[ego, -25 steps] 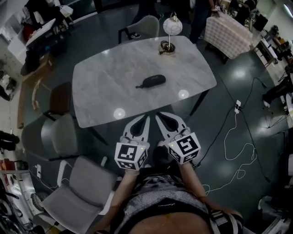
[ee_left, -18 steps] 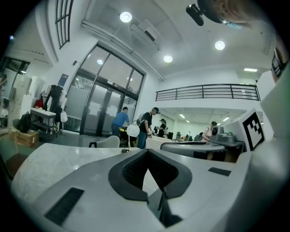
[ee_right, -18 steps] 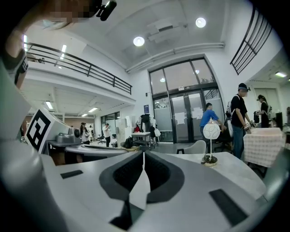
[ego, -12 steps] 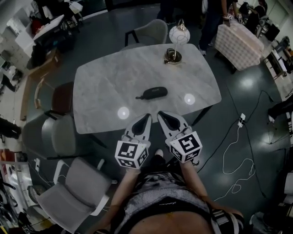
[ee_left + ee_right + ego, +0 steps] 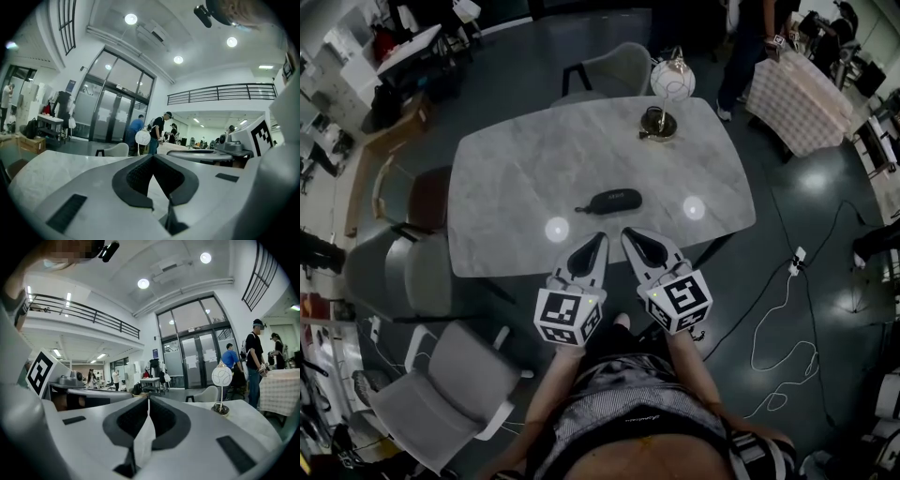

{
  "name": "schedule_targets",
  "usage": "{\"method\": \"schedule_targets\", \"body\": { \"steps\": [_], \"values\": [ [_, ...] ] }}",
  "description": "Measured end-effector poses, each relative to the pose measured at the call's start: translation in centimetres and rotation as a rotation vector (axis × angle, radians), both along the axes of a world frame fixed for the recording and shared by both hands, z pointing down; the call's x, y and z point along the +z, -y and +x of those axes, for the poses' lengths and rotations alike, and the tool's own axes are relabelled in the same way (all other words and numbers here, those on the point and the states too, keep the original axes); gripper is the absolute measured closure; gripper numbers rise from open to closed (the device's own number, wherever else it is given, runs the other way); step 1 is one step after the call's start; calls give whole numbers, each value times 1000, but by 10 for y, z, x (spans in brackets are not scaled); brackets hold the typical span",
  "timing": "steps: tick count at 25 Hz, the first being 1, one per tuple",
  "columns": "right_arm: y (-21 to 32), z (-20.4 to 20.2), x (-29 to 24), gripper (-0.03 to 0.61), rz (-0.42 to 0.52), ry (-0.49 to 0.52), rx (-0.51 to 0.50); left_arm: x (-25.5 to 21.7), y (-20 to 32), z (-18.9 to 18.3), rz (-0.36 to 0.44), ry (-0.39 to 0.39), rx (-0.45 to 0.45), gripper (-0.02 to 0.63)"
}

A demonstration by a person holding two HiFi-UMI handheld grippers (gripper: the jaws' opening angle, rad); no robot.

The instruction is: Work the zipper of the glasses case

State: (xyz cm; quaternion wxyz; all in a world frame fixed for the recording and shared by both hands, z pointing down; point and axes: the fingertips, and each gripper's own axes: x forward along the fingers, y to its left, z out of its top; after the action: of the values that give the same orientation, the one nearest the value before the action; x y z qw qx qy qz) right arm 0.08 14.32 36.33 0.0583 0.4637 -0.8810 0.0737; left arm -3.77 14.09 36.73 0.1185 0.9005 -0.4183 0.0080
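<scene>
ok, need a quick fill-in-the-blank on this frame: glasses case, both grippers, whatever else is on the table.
1. The black glasses case lies on the grey table, and ____ gripper touches it.
2. The left gripper and the right gripper both have their fingers ____, with nothing between them.
3. The thing near the table's far edge with a round white shade is a ____.

Missing words: neither; shut; lamp.

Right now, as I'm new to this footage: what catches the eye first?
The shut left tool and right tool hover side by side at the near edge of the pale table. Beyond them a dark glasses case lies alone mid-table; a globe lamp stands at the far edge.
</scene>
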Motion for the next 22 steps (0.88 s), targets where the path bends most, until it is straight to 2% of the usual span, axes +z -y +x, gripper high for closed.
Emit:
{"method": "schedule_targets", "body": {
  "steps": [6,14,22],
  "values": [
    [26,8,0,514,2,8,50,2,32,-6,-3,15,7,614],
    [81,25,0,514,3,-9,137,-1,93,9,11,-2,92,614],
    [140,15,7,514,0,-54,171,12,151,6,-7,-43,171,614]
  ]
}}
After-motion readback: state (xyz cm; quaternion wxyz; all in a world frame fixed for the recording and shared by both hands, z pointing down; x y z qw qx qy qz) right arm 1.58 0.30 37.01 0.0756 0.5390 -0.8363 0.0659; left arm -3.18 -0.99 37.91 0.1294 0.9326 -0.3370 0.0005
